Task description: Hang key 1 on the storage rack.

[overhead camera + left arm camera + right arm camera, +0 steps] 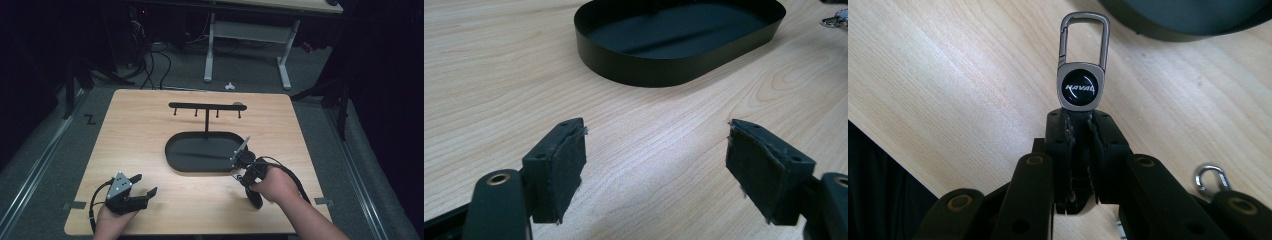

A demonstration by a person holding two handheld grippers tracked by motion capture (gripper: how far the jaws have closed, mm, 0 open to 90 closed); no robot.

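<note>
Right gripper (1080, 122) is clamped on the lower end of a key fob (1081, 75); its metal badge and carabiner clip stick out past the jaw tips. In the high view the right gripper (242, 161) sits at about 4 o'clock of the black oval tray (175, 148), just beside its rim, fob held above the surface (130, 130). A second silver clip (1212, 179) lies on the wood near the right gripper.

Left gripper (145, 185) at 7 o'clock of the surface, jaws wide apart with nothing between them, pointing toward the tray (634, 70).

Step, as I read it: fob picked up, carry phase. The hook rack (207, 106) stands at 12 o'clock of the tray. Next move likely calls for carrying the fob toward 12 and threading the carabiner loop over one peg, so keep the loop facing the hook.
</note>
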